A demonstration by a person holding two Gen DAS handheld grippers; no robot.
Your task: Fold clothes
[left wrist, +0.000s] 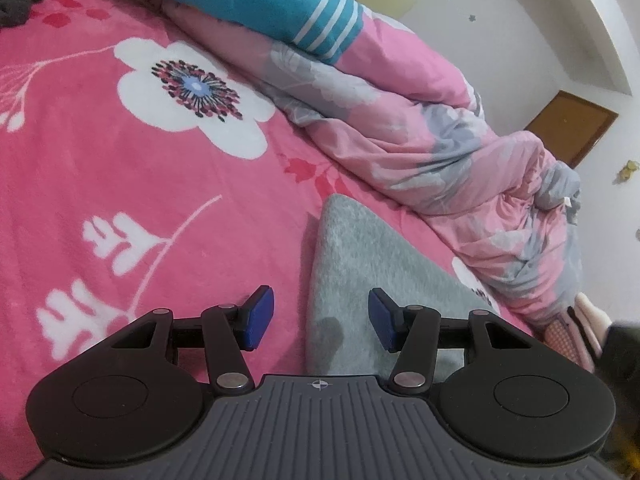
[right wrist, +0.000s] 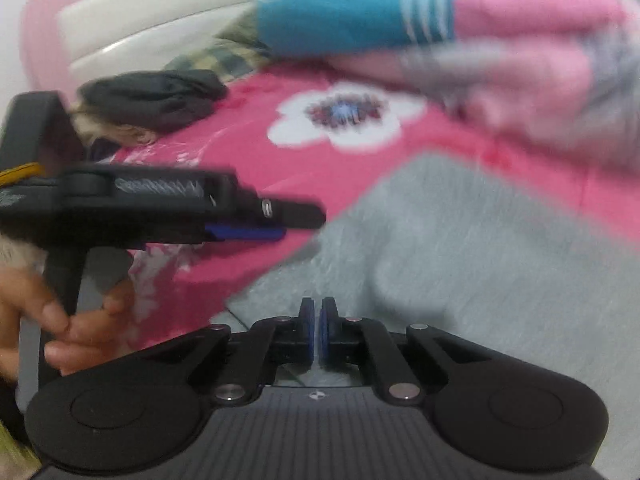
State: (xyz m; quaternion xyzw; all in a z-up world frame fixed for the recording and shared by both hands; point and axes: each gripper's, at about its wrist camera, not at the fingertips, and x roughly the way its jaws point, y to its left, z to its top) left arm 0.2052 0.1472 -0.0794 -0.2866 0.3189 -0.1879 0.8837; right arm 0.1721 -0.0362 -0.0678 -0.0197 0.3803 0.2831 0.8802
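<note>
A grey fleecy garment (left wrist: pixel 360 264) lies flat on the pink flowered blanket (left wrist: pixel 100 168). My left gripper (left wrist: pixel 320 318) hovers open over the garment's left edge, one blue pad (left wrist: pixel 260 316) over the blanket and the other over the grey cloth. The right wrist view is blurred. There the garment (right wrist: pixel 460 260) fills the right half, and my right gripper (right wrist: pixel 318 332) has its blue pads pressed together on the garment's near edge. The left gripper (right wrist: pixel 256 228) shows side-on at the left, held by a hand (right wrist: pixel 80 320).
A rolled pink and grey quilt (left wrist: pixel 440 152) runs along the far side of the bed, with a teal striped pillow (left wrist: pixel 260 0) on top. Dark clothing (right wrist: pixel 152 96) is heaped at the bed's far corner. A white wall and a brown door (left wrist: pixel 572 128) stand beyond.
</note>
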